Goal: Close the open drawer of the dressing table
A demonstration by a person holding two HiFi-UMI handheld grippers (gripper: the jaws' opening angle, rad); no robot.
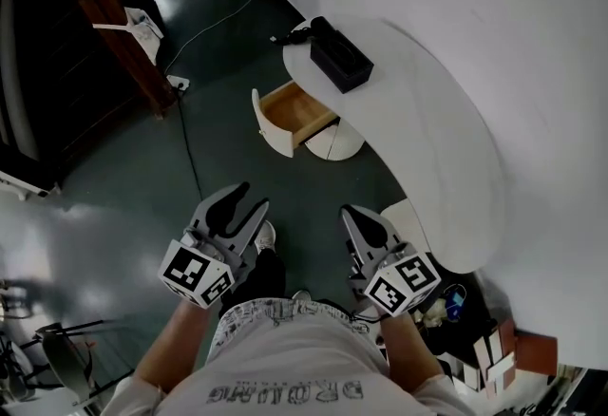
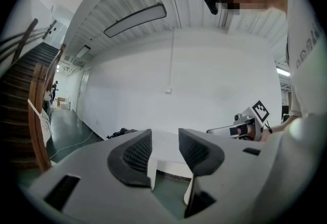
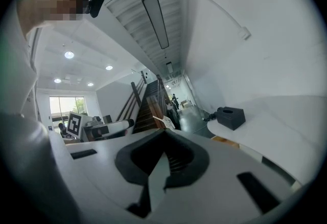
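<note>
The white dressing table (image 1: 446,139) curves along the right of the head view. Its drawer (image 1: 296,112) stands pulled out, showing a wooden inside and a white front panel (image 1: 273,127). Both grippers hang well short of it, above the dark floor. My left gripper (image 1: 254,198) is open with nothing between its pads (image 2: 135,155); the table's white edge shows through the gap. My right gripper (image 1: 350,213) is shut and empty, its pads (image 3: 176,159) pressed together. In the right gripper view the drawer's wood (image 3: 225,139) shows below the tabletop.
A black box (image 1: 340,54) with a cable sits on the tabletop above the drawer. A white round base (image 1: 334,142) stands under the table. A cable (image 1: 190,148) runs across the floor. Dark wooden stairs (image 1: 114,25) rise at the left, and clutter (image 1: 484,357) lies at the lower right.
</note>
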